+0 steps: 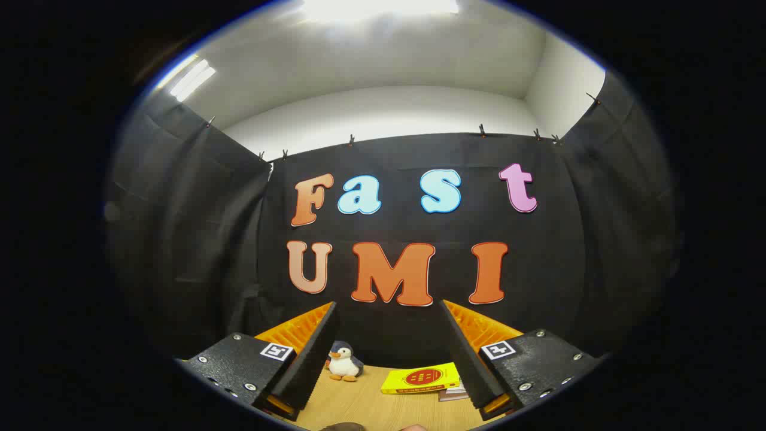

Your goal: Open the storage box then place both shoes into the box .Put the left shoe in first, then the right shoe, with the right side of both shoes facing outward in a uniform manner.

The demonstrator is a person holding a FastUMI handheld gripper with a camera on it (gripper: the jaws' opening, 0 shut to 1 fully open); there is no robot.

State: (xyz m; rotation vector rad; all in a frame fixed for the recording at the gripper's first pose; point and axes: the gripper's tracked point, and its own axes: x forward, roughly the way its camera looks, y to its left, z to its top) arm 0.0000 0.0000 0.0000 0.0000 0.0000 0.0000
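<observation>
The gripper (389,353) hangs released above the wooden worktop (359,407), fingers spread wide on nothing — a small penguin toy (344,362) at its 11 o'clock by the black cloth wall, a yellow book (421,379) at 1 o'clock between the fingers; shoes and storage box cannot be placed.

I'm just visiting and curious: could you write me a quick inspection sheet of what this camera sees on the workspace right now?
Surface: wooden table, bare patch between the fingers.
Job's things: nothing seen.
Clutter: penguin toy upright beyond the fingers; yellow book lying flat on another book.
Grippers: gripper open, fingers wide apart, holding nothing.
Cables: nothing seen.
Surroundings: black cloth wall clipped up, white ceiling with lights.
</observation>
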